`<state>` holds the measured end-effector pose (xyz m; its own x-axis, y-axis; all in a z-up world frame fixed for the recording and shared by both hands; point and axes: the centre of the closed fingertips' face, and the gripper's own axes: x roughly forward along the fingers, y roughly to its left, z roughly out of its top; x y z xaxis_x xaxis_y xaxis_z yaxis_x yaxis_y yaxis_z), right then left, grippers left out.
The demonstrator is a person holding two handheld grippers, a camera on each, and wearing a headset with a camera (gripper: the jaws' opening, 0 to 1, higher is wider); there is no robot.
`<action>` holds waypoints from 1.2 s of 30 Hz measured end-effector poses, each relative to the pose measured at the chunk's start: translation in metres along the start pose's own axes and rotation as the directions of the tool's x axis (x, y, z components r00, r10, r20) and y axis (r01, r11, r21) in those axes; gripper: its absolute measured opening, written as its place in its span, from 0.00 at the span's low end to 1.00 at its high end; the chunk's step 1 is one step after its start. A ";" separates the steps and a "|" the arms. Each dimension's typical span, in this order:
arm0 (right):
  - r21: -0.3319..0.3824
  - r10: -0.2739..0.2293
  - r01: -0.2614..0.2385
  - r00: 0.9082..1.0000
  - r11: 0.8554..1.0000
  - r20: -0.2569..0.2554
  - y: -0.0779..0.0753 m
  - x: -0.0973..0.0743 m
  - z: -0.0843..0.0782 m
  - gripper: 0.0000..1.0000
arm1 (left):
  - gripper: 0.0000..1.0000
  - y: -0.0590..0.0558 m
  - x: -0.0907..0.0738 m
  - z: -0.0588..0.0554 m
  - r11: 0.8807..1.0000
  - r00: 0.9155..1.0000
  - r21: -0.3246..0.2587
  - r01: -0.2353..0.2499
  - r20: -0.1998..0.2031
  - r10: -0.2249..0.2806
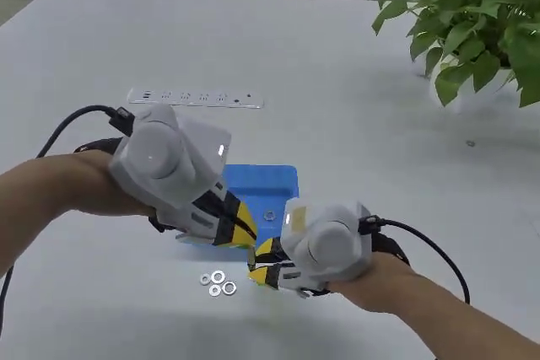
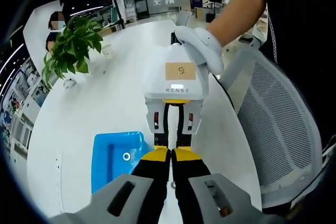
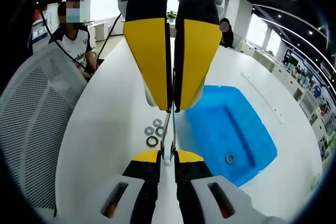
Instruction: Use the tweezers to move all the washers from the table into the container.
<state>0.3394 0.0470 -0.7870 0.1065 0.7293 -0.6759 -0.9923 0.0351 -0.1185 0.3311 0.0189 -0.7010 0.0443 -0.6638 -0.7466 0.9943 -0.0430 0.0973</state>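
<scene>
Three small metal washers (image 1: 218,282) (image 3: 154,132) lie together on the white table, just in front of the blue tray (image 1: 283,181) (image 2: 107,169) (image 3: 247,140). One more washer (image 1: 269,216) (image 2: 126,156) (image 3: 230,158) rests inside the tray. Thin metal tweezers (image 3: 168,132) run between the two grippers, which face each other tip to tip above the tray's near edge. My right gripper (image 1: 256,265) (image 3: 168,157) is shut on one end of the tweezers. My left gripper (image 1: 245,238) (image 2: 170,156) (image 3: 173,66) pinches the other end with its yellow jaws shut.
A white power strip (image 1: 196,98) lies on the table beyond the tray. A leafy potted plant (image 1: 481,23) (image 2: 73,45) stands at the far right. A mesh office chair (image 2: 278,119) (image 3: 31,108) sits by the table's near edge, and people are in the background.
</scene>
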 end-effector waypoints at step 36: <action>0.056 -0.001 0.001 1.000 0.998 0.004 0.000 0.004 -0.008 0.11 | 0.05 0.006 0.011 -0.006 0.999 1.000 -0.044 0.011 0.015 -0.010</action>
<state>0.3398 0.0447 -0.7957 0.1072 0.7318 -0.6731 -0.9942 0.0736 -0.0784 0.3380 0.0161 -0.7126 0.0324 -0.6745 -0.7376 0.9981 -0.0172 0.0596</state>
